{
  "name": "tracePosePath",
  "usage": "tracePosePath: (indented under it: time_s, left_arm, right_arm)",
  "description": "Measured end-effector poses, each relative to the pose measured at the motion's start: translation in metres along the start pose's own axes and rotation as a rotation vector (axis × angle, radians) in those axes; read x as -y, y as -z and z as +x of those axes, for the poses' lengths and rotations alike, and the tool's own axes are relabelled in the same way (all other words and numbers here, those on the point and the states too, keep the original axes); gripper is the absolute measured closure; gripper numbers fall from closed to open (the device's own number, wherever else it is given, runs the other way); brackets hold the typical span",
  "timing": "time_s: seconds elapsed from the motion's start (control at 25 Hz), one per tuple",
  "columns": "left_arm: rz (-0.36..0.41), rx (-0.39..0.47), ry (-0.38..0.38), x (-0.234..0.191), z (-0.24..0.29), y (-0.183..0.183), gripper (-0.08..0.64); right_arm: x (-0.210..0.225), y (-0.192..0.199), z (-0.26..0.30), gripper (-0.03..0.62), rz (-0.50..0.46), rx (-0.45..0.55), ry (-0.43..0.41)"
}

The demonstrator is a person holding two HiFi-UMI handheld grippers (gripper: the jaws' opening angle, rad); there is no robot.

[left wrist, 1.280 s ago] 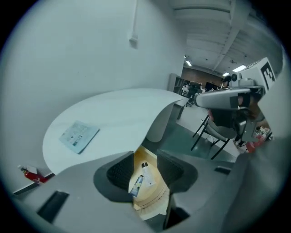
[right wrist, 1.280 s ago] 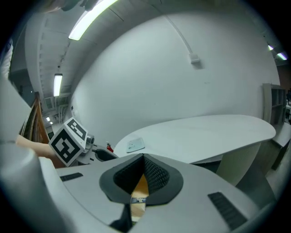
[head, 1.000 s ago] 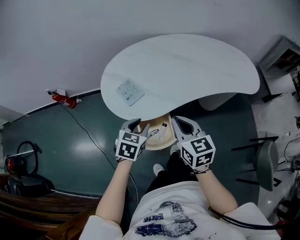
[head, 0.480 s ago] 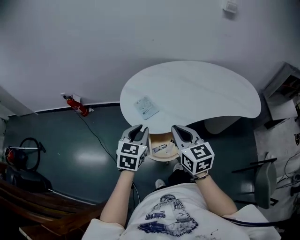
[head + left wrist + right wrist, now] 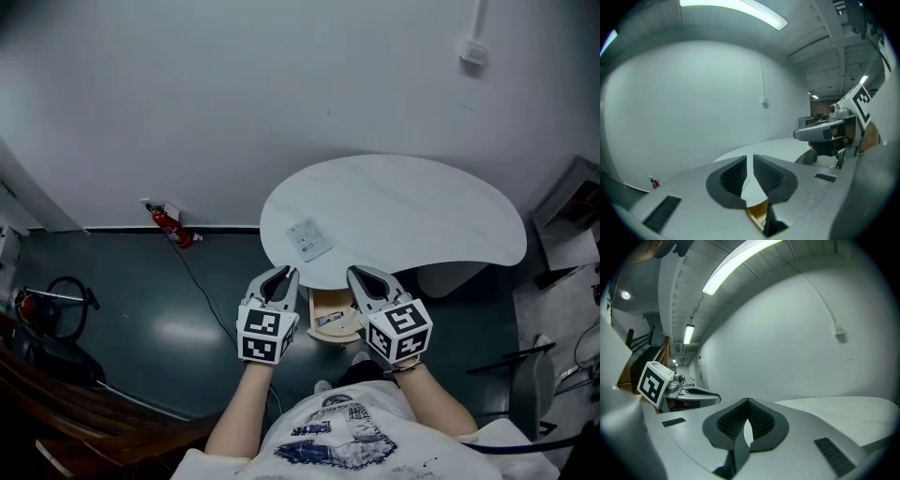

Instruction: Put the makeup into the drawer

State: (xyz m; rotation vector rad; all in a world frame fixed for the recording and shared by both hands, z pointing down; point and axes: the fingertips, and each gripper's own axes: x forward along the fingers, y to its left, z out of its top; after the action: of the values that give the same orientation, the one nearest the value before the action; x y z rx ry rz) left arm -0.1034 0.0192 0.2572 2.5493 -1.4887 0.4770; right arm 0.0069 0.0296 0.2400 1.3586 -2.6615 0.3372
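Left gripper: the left gripper (image 5: pixel 280 275) (image 5: pixel 753 157) is held up in the air at the table's near edge. Its dark ribbed pads stand a narrow slit apart, and the jaws have just been closing with nothing between them.
Right gripper: the right gripper (image 5: pixel 359 273) (image 5: pixel 748 401) is level with the left one and just to its right. Its jaws are pressed together at the tips and pinch nothing.
Table: the white kidney-shaped table (image 5: pixel 422 202) (image 5: pixel 780 144) (image 5: pixel 843 408) stands against a plain grey wall (image 5: pixel 281 84).
Drawer: the light wooden drawer (image 5: pixel 319 302) is pulled out from under the table's near edge. In the head view it shows between the two grippers. In the left gripper view it shows low down, behind the gap at the base of the jaws (image 5: pixel 757 212).
Makeup: the small pale makeup item (image 5: pixel 328 320) lies inside the open drawer. It is below and between the two grippers and neither touches it. It is too small to tell what kind it is.
On the table: a small flat pale packet (image 5: pixel 309 239) lies near the table's left end, beyond the left gripper and apart from it.
Surroundings: a red fire extinguisher (image 5: pixel 166 223) sits where the dark green floor (image 5: pixel 141 309) meets the wall, well to the left of the table.
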Motion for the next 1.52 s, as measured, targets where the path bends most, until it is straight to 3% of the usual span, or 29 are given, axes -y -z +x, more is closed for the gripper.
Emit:
tracePosePath:
  time_s: [0.76, 1.52]
  left_arm:
    - [-0.033, 0.102, -0.067, -0.006, -0.032, -0.013, 0.514]
    - [-0.04, 0.082, -0.07, -0.011, -0.04, -0.002, 0.514]
  right_arm:
    - [-0.01, -0.007, 0.0, 0.572, 0.003, 0.022, -0.013]
    - [-0.019, -0.001, 0.001, 0.572, 0.006, 0.014, -0.021]
